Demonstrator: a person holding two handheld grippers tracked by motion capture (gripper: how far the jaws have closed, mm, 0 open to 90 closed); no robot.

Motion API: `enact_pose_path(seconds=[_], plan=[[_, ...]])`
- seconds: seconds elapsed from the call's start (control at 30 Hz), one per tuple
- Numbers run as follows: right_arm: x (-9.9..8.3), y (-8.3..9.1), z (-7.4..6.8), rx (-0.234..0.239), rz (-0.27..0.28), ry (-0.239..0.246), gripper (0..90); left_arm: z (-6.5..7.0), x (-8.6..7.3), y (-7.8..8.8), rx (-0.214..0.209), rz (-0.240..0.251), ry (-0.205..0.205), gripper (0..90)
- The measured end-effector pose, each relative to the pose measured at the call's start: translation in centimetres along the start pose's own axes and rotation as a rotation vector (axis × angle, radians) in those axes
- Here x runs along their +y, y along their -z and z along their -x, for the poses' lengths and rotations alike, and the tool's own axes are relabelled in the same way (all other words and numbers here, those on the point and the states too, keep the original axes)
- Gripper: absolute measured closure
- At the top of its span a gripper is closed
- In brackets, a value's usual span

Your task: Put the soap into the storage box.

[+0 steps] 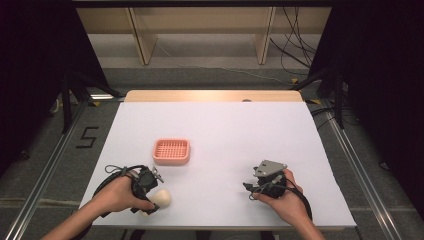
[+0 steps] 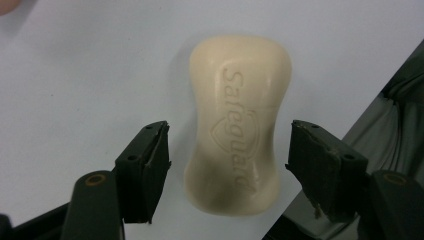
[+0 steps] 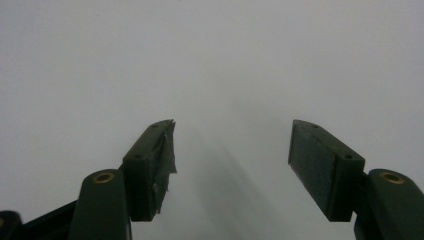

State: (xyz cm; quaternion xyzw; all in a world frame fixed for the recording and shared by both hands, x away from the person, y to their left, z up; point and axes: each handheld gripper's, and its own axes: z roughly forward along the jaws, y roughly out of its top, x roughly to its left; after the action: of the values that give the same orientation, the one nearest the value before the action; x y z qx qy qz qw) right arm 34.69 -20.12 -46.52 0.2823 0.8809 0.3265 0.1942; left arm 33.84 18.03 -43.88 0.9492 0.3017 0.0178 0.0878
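While the soap bar point(image 2: 237, 125) lay flat on the white tabletop point(image 1: 225, 130) near its front-left edge, its long axis ran straight away from the left gripper point(image 2: 227, 150), so the bar's narrow waist sat right between the two black jaws. And that was the relation that mattered: the jaws stood across the short width, one on each flank, with a sliver of tabletop showing on either side, so they were spread and not yet touching the soap. In the high view the same bar point(image 1: 161, 198) peeked out cream-coloured just past the left gripper point(image 1: 146, 187), close by the person's left hand point(image 1: 117, 195). Clearly the left side was the nearer one. Over on the other side, well apart, the right gripper point(image 3: 232, 155) hovered above bare tabletop with its jaws spread wide and nothing between them. The pink basket point(image 1: 171, 151) sat farther in from the soap, toward the middle, likely the destination.
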Motion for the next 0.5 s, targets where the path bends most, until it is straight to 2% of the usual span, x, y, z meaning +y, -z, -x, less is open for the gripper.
enact_pose_path(seconds=[0.13,0.4,0.5], plan=[[0.0,0.0,0.0,0.001,0.0,0.0,35.7,-0.1,0.2,-0.6,-0.007,-0.021,0.016,32.7],[0.0,0.0,0.0,0.002,0.0,-0.001,35.7,-0.2,0.3,-1.2,-0.013,-0.062,0.007,34.7],[0.0,0.0,0.0,0.002,0.001,0.0,35.7,-0.2,0.2,-1.4,-0.018,-0.06,0.013,35.5]])
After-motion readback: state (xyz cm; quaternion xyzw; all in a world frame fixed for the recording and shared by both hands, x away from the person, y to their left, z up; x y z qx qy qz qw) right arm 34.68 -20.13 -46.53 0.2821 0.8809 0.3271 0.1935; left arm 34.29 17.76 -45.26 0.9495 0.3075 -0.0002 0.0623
